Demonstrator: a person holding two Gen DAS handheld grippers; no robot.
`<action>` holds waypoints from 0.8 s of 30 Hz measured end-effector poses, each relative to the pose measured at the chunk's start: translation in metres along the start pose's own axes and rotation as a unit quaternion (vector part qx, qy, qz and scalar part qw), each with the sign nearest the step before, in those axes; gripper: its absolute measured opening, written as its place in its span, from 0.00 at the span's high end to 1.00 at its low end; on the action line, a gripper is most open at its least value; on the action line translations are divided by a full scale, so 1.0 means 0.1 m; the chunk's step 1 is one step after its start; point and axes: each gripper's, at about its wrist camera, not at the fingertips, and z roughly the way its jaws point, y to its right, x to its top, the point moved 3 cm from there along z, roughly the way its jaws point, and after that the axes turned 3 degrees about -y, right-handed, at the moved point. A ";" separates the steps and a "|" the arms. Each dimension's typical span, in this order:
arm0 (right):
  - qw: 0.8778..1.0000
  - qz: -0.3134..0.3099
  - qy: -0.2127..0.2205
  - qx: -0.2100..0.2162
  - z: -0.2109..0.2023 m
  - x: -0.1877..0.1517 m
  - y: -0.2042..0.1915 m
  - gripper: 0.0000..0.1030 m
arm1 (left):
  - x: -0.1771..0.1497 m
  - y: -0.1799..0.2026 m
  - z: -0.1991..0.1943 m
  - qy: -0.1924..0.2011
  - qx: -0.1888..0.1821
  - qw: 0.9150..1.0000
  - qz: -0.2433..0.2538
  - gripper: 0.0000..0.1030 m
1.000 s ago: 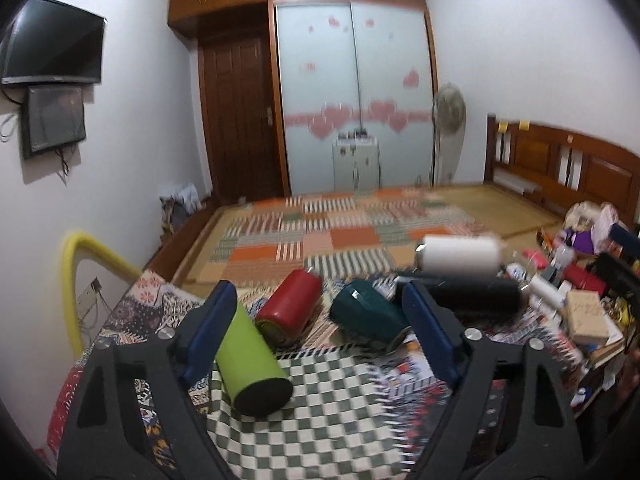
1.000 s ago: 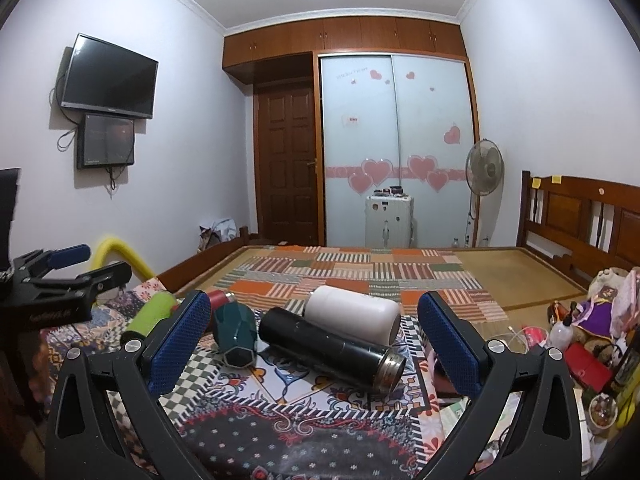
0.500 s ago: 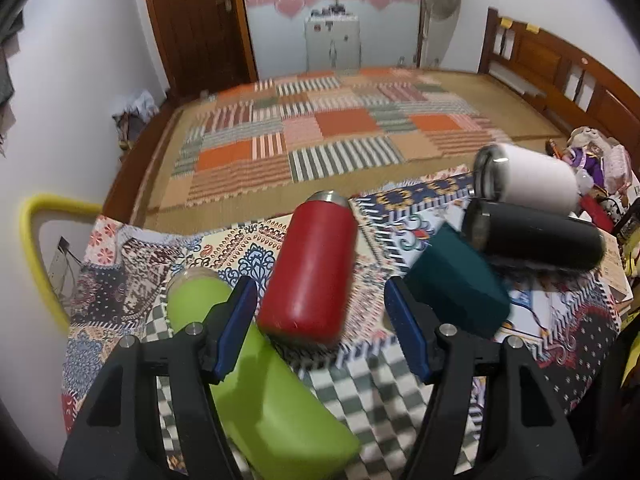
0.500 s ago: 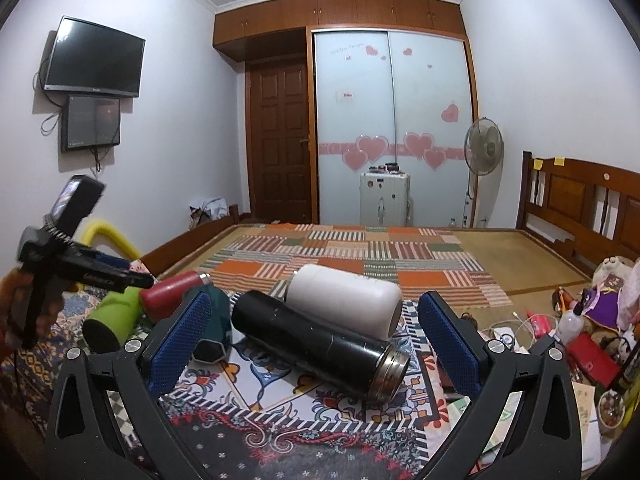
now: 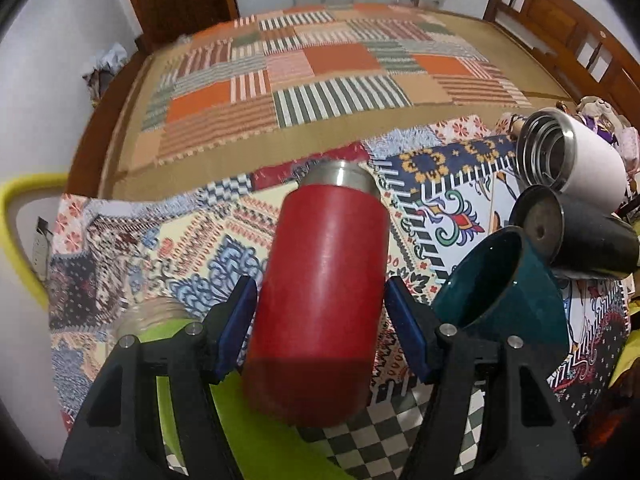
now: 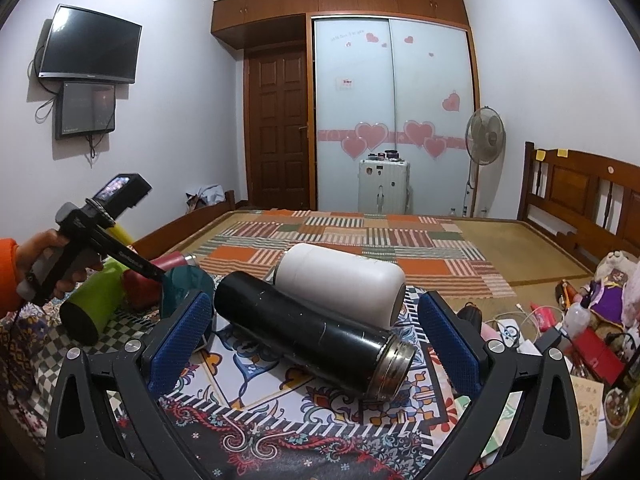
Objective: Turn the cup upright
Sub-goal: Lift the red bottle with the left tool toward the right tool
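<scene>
**Red flask lies between the left gripper's pads; right gripper stands wide over the black one**

The red flask (image 5: 320, 300) lies on its side on the patterned cloth (image 5: 180, 240), steel neck pointing away from the camera and its rounded base nearest the lens. The left gripper (image 5: 320, 320) straddles its body: one blue pad (image 5: 236, 324) sits just beside the flask's left flank and the other beside its right. Whether the pads actually press the flask cannot be told; the gap on each side is slim at most.

Under the left finger lies a lime green cup (image 5: 168, 328), also on its side. To the right a dark teal mug (image 5: 504, 284) lies tilted with its mouth toward the red flask, and past it a black flask (image 5: 576, 236) and a white tumbler (image 5: 576, 160) lie side by side, touching.

The right wrist view gives what the left cannot: the person's left hand (image 6: 44, 264) gripping the handle of the left tool, which angles down toward the red flask (image 6: 140, 284), here mostly hidden behind the teal mug (image 6: 184, 284). The right gripper (image 6: 312, 332) is spread wide and holds nothing; the black flask (image 6: 312, 328) lies diagonally between its fingers but clear of both pads, the white tumbler (image 6: 340, 280) resting against it behind. This view also shows clutter (image 6: 580, 328) at the right edge of the cloth.
</scene>
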 end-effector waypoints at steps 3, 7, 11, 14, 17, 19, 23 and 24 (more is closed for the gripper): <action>1.000 0.003 -0.002 0.001 0.02 -0.02 0.01 0.00 | 0.01 0.02 0.00 -0.003 0.001 1.000 0.010 0.37; 1.000 0.006 -0.005 -0.003 0.04 -0.06 0.01 0.00 | 0.02 0.00 -0.01 -0.001 0.002 1.000 0.002 0.38; 1.000 0.014 -0.009 -0.004 0.04 -0.06 0.05 0.00 | 0.02 0.00 -0.08 0.017 -0.001 1.000 -0.006 0.38; 1.000 0.017 -0.007 -0.006 0.01 -0.05 0.08 0.00 | 0.02 0.08 -0.21 0.035 0.013 0.999 0.010 0.38; 1.000 0.019 -0.003 -0.008 -0.04 -0.03 0.08 0.00 | 0.04 0.09 -0.37 0.043 0.022 0.999 0.007 0.38; 1.000 0.019 0.002 -0.008 -0.09 -0.01 0.08 0.00 | 0.04 0.11 -0.48 0.048 0.022 0.999 0.002 0.38; 1.000 0.021 0.014 -0.005 -0.22 0.06 0.08 0.00 | -0.08 0.26 -0.84 0.072 0.026 0.997 0.012 0.38; 1.000 0.020 0.016 -0.004 -0.25 0.07 0.08 0.00 | -0.12 0.29 -0.90 0.077 0.027 0.997 0.017 0.38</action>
